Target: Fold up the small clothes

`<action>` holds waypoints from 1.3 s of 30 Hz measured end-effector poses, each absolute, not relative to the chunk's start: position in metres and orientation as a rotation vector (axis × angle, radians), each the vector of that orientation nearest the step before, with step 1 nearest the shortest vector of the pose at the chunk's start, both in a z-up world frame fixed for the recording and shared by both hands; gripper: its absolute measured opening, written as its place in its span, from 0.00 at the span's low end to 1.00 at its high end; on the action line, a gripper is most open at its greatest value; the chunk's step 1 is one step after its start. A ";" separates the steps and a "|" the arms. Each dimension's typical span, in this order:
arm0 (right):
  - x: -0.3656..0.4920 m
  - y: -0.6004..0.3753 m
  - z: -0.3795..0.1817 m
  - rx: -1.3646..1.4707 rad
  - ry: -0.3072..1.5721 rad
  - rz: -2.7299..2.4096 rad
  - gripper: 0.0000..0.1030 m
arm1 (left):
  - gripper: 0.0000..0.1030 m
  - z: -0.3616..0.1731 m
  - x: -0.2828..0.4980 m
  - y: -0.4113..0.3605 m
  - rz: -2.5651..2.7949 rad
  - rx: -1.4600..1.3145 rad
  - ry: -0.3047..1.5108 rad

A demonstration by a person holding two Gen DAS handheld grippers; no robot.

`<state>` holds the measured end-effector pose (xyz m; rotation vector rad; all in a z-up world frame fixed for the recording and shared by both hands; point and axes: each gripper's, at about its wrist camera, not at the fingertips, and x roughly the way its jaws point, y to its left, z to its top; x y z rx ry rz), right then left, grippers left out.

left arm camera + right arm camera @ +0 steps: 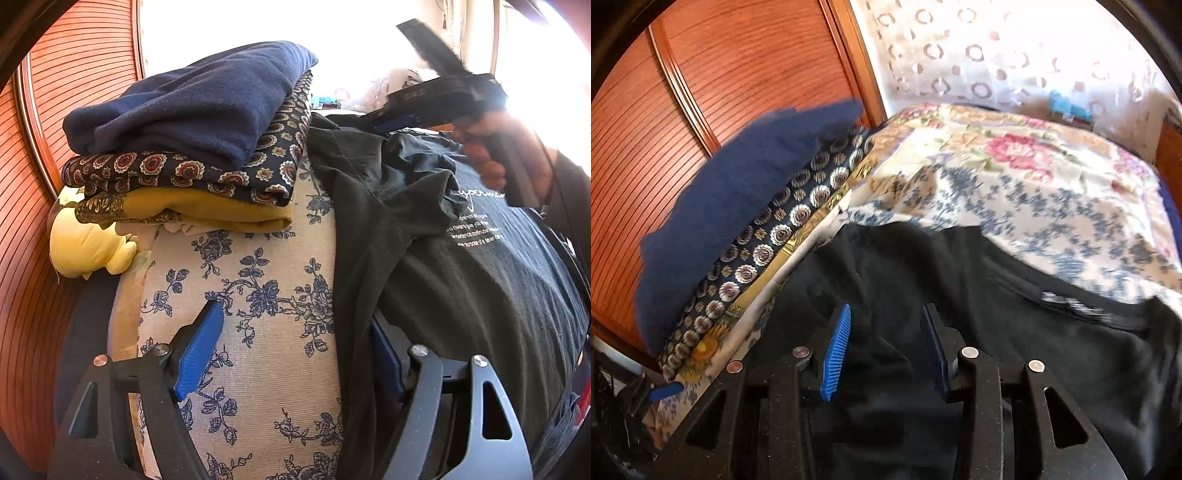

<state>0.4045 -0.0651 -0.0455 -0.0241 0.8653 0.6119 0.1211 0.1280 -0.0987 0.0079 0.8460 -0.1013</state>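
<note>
In the left wrist view a dark T-shirt (pixel 461 266) with white lettering lies rumpled over the right half of the frame, spread on a cloth with blue flowers (pixel 255 295). The left gripper (pixel 295 354) sits at the bottom of the frame with its jaws wide — the left blue pad rests over the bare flowered cloth, while the right pad is partly hidden behind the T-shirt's hem, so the hem falls between the pads without being pinched. At the upper left a stack of folded clothes (pixel 192 147) stands just beside the T-shirt: a navy piece on top, a patterned dark one under it, a mustard-yellow one at the bottom. A yellow soft toy (pixel 85 243) lies at the left edge, below the stack. At the upper right a hand (pixel 506 151) holds the right gripper (pixel 436 92), blurred, above the shirt's collar end.

In the right wrist view the right gripper (pixel 886 350) hangs over the T-shirt (pixel 960 295) at the bottom centre, its jaws partly apart and nothing clamped between the pads. The folded stack (pixel 738 206) fills the left, a flowered bedspread (pixel 1015 162) the upper right.
</note>
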 end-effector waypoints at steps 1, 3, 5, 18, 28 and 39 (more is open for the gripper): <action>0.407 -0.060 -0.049 -0.027 0.872 0.623 0.40 | 0.74 -0.099 0.121 0.129 -0.102 0.008 0.846; 0.409 -0.053 -0.053 -0.037 0.868 0.652 0.38 | 0.74 -0.099 0.121 0.128 -0.103 0.008 0.847; 0.412 -0.045 -0.055 -0.062 0.866 0.652 0.34 | 0.74 -0.099 0.121 0.128 -0.106 0.009 0.848; 0.404 -0.023 -0.008 -0.115 0.611 0.579 0.02 | 0.74 -0.100 0.122 0.128 -0.106 0.009 0.848; 0.382 -0.040 -0.004 -0.172 0.694 0.473 0.40 | 0.74 -0.101 0.122 0.127 -0.106 0.010 0.847; 0.266 -0.097 -0.057 -0.159 0.818 0.583 0.40 | 0.75 -0.101 0.122 0.127 -0.103 0.011 0.847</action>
